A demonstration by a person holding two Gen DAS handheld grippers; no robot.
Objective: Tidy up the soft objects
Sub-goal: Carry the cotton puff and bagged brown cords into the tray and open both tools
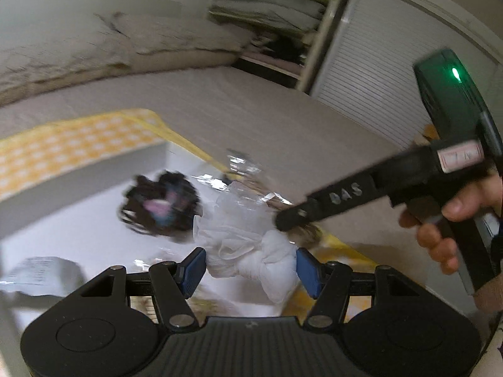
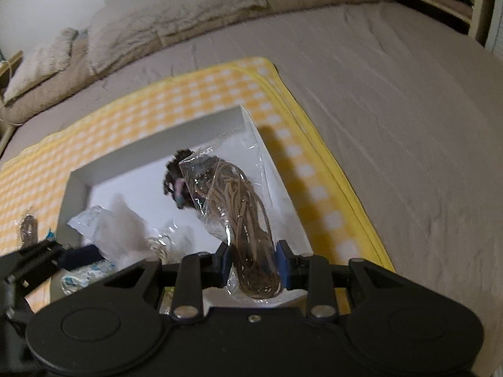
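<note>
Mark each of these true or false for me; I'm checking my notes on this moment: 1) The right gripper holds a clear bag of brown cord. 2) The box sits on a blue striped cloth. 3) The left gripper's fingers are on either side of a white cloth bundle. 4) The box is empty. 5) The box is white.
1) True: the right gripper is closed on the bag of brown cord.
2) False: the box sits on a yellow checked cloth.
3) True: the left gripper has the white cloth bundle between its fingers.
4) False: a dark fuzzy thing and other packets lie inside.
5) True.
</note>
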